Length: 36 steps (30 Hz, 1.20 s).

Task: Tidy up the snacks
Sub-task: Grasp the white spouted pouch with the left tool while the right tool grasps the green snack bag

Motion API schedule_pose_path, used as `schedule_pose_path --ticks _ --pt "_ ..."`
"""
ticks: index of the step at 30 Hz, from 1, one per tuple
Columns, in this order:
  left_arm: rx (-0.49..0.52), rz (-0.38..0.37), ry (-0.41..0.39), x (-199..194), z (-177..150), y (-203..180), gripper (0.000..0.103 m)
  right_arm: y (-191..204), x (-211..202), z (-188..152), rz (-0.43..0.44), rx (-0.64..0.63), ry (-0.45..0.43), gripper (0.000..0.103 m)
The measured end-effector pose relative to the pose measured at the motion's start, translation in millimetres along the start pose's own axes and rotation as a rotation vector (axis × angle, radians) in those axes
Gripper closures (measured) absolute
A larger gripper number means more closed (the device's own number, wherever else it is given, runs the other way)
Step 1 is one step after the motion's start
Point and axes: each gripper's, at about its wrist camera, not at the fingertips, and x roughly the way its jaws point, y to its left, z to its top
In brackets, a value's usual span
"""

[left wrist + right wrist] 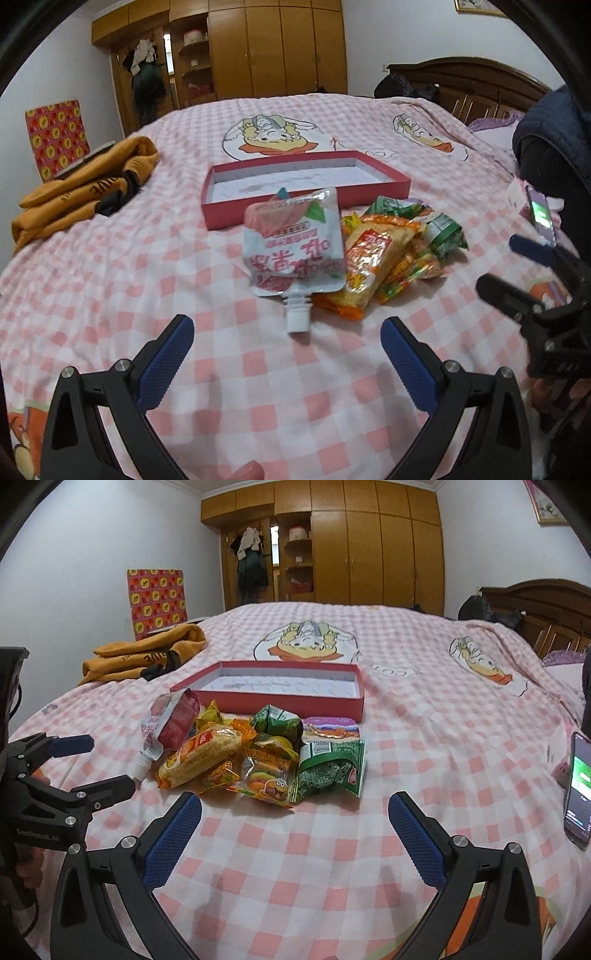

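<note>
Orange clothes [147, 657], phone [578, 786] on bed [424, 738]. Snack pile [251, 760] before red box [280, 698]. Both grippers' fingers apart, holding nothing.

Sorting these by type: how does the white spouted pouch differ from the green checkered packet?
The white spouted pouch has a screw cap and pink print; the green checkered packet is a sealed, crinkled wrapper with no spout. The pouch lies at the pile's left end, the packet at its right end. Both rest on the checked bedspread, outside the red box.
</note>
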Motion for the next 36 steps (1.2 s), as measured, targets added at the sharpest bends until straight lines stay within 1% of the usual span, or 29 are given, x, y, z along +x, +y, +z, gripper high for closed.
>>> schedule_pose_path --ticks 2,5,8,11,12,13,14,17,20,22,25,28,30,31,32,33,34,35,36 --pt "-0.029 -0.031 0.009 4.8 3.1 1.6 0.0 -3.0 4.0 1.3 0.006 0.007 0.024 0.0" --pt "-0.06 -0.04 0.018 11.5 9.4 3.6 0.0 -11.0 10.2 2.9 0.009 0.028 0.058 0.0" --pt "-0.094 -0.067 0.035 20.5 16.3 7.9 0.0 -20.9 19.0 3.9 0.012 0.069 0.103 0.0" --pt "-0.117 -0.069 0.055 31.0 21.8 13.1 0.002 -28.4 25.7 3.3 0.031 0.108 0.137 0.0" --pt "-0.124 -0.072 0.06 34.7 23.4 15.4 0.004 -30.2 27.2 3.2 0.038 0.118 0.142 0.001" --pt "-0.128 -0.076 0.064 37.6 24.5 16.9 0.005 -31.8 28.5 3.8 0.052 0.128 0.149 0.006" --pt "-0.132 -0.079 0.068 39.7 25.3 18.2 0.007 -33.0 29.8 3.9 0.063 0.135 0.152 0.011" --pt "-0.146 -0.087 0.058 41.3 31.0 22.3 0.008 -36.2 33.2 5.7 0.083 0.157 0.153 0.019" --pt "-0.159 -0.076 0.022 37.9 39.7 25.9 0.008 -43.5 35.6 11.5 0.068 0.18 0.136 0.02" --pt "-0.161 -0.067 0.015 40.5 45.4 27.8 0.008 -52.8 38.4 18.1 0.049 0.206 0.118 0.02" --pt "-0.156 -0.061 0.038 53.5 48.4 29.1 0.007 -59.7 49.8 26.5 0.029 0.215 0.126 0.02" --pt "-0.171 -0.074 0.07 64.1 46.2 31.5 0.008 -53.3 63.4 28.2 0.008 0.164 0.148 0.021" --pt "-0.18 -0.088 0.077 65.8 44.5 33.3 0.008 -46.5 71.1 24.9 0.008 0.128 0.163 0.028" --pt "-0.178 -0.09 0.073 65.4 44.3 33.6 0.01 -41.8 75.6 21.0 0.01 0.108 0.175 0.034" --pt "-0.173 -0.093 0.068 64.3 44.1 33.8 0.017 -38.2 78.6 18.0 0.006 0.092 0.184 0.043" --pt "-0.169 -0.095 0.064 63.3 43.3 32.6 0.03 -35.8 79.6 15.6 0.004 0.08 0.185 0.047" --pt "-0.172 -0.098 0.061 62.4 42.9 32.3 0.03 -33.5 78.1 14.5 0.008 0.071 0.177 0.056" --pt "-0.189 -0.099 0.051 59.8 42.0 34.1 0.03 -32.7 75.4 14.0 0.012 0.066 0.169 0.06" --pt "-0.207 -0.098 0.039 56.4 40.9 35.6 0.03 -32.5 73.1 14.0 0.012 0.064 0.159 0.061"
